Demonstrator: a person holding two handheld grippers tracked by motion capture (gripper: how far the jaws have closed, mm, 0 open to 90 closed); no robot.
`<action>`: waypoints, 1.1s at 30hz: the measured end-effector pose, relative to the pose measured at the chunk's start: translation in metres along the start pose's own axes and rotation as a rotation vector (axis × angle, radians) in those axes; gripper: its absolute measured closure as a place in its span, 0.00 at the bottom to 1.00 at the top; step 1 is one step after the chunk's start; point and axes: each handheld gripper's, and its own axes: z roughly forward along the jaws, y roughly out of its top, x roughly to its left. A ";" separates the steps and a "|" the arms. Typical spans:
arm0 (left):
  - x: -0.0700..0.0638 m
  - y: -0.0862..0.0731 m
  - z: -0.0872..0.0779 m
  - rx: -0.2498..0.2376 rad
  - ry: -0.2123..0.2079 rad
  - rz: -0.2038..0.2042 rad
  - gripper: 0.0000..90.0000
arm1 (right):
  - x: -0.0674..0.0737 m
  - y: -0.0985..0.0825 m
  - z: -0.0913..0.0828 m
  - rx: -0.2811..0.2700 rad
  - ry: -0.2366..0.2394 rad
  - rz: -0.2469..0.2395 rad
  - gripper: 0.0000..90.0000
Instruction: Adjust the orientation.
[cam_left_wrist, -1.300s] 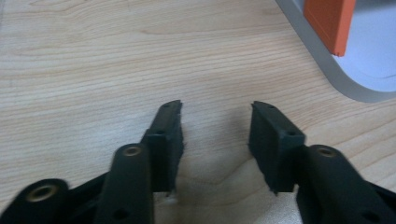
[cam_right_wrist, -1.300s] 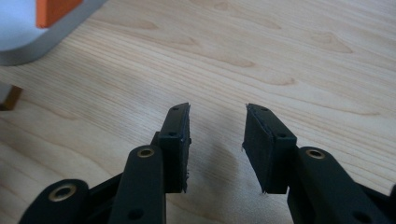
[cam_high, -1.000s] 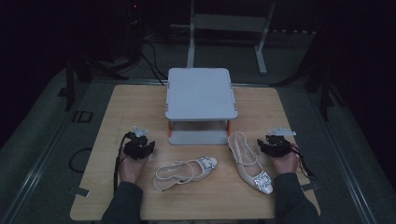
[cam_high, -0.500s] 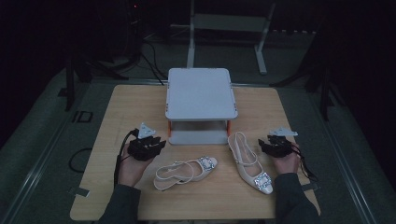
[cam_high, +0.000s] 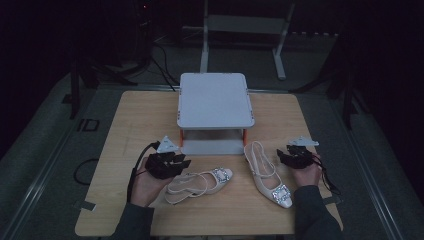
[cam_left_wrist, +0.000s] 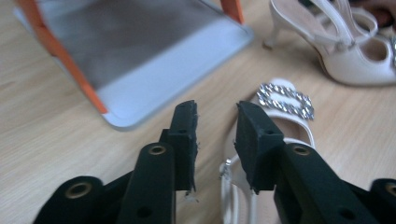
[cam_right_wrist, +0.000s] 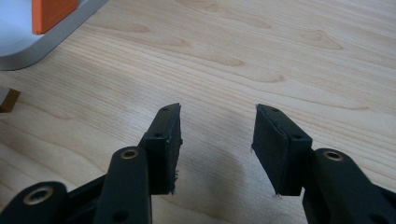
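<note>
The left hand-held gripper hangs just above the heel end of a white slingback shoe lying on its side on the desk; its jaws have just been opening and stand spread, pinching nothing. The right hand-held gripper rests spread and empty just beside the second shoe, in front of the small grey shelf.

table: wood | on it: grey stand; two shoes
</note>
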 end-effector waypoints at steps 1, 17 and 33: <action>-0.003 0.000 0.005 0.034 0.000 0.011 0.65 | 0.000 0.000 0.000 0.000 0.000 -0.001 0.57; -0.002 -0.016 0.051 0.240 -0.123 0.041 0.83 | -0.001 -0.001 0.002 0.003 0.001 -0.002 0.57; 0.019 -0.020 0.038 0.141 -0.238 -0.153 0.90 | -0.002 -0.002 0.001 0.002 -0.007 0.003 0.57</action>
